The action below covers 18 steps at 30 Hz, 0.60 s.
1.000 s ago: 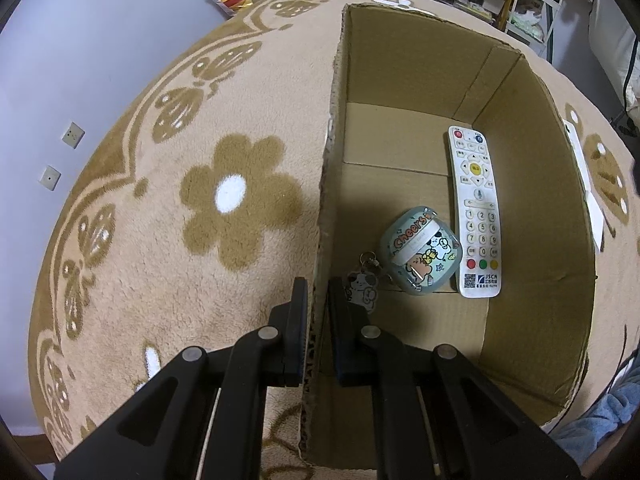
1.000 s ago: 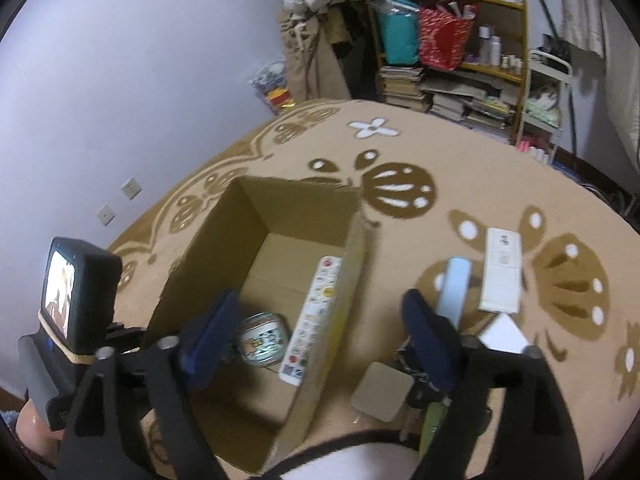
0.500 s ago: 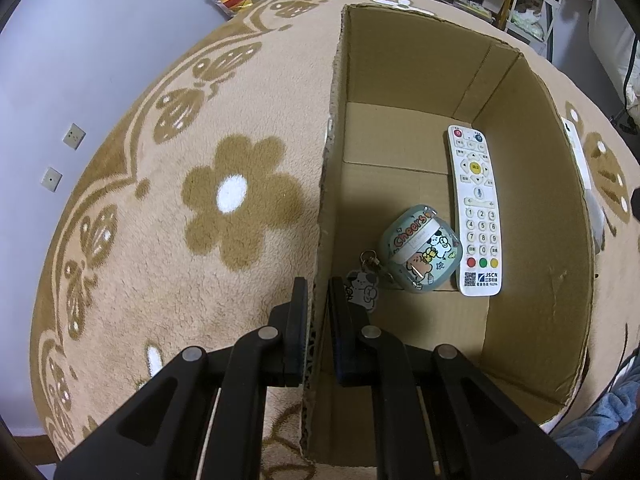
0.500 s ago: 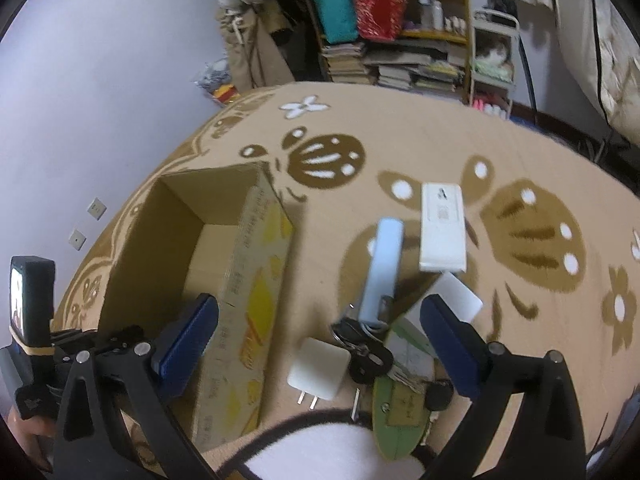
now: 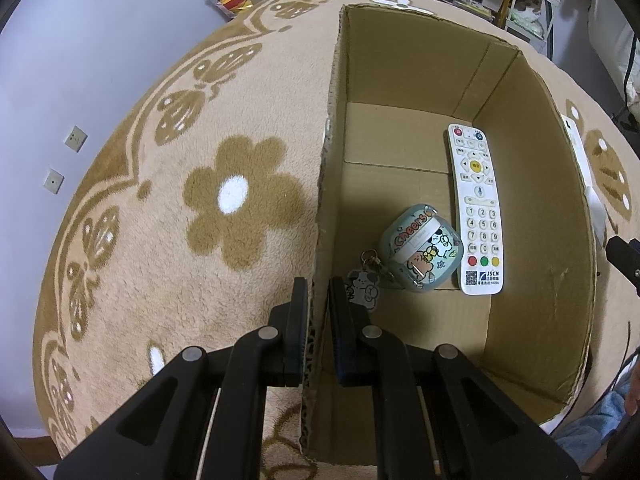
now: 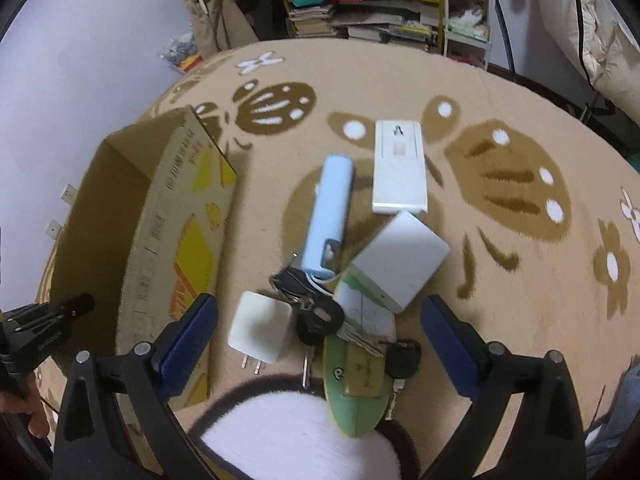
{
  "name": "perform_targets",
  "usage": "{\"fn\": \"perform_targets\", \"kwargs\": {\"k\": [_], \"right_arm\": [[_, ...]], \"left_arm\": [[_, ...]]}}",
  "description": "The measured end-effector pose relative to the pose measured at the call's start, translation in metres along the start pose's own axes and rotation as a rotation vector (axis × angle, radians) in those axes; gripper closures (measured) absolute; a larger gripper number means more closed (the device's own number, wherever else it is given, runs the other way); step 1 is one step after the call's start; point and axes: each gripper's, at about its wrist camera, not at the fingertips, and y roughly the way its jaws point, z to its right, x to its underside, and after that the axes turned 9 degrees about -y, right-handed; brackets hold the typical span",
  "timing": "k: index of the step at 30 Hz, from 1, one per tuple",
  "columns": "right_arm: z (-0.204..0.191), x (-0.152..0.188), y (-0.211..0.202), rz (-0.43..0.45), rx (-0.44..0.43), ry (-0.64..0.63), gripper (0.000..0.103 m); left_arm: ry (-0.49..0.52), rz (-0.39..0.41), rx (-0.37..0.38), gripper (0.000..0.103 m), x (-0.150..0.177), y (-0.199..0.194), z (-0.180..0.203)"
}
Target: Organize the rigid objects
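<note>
We see the cardboard box [image 5: 532, 208] dead ahead of our left gripper [image 5: 318, 312], which clamps the box's near-left wall between its pads. Inside, ahead and right of those fingers, lies the white remote [image 5: 476, 210], the round cartoon case [image 5: 422, 254] touching its left edge. Our right gripper [image 6: 318, 324] hangs spread wide, empty, over the pile on the rug [image 6: 500, 92]: blue power bank [image 6: 330, 216] ahead, white charger plug [image 6: 260, 328] just inside the left finger, black keys [image 6: 320, 318] between the fingers.

right claw [image 6: 316, 328] off the box [image 6: 160, 216] | now lower over charger [image 6: 260, 330] and keys [image 6: 316, 312] | jaws wide
</note>
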Motion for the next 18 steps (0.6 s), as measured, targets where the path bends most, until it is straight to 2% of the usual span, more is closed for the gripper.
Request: {"fn": "perform_targets", "kwargs": {"k": [9,18], "right_arm": [[0.006,0.011,0.029,-0.095,0.034,0.003,0.000],[0.011,0.012,0.039,-0.101,0.054,0.030,0.000]], "left_arm": [[0.001,0.001,-0.004,0.092,0.001,-0.001,0.001],[-0.003,-0.002,0.003,0.092,0.000,-0.001,-0.001]]}}
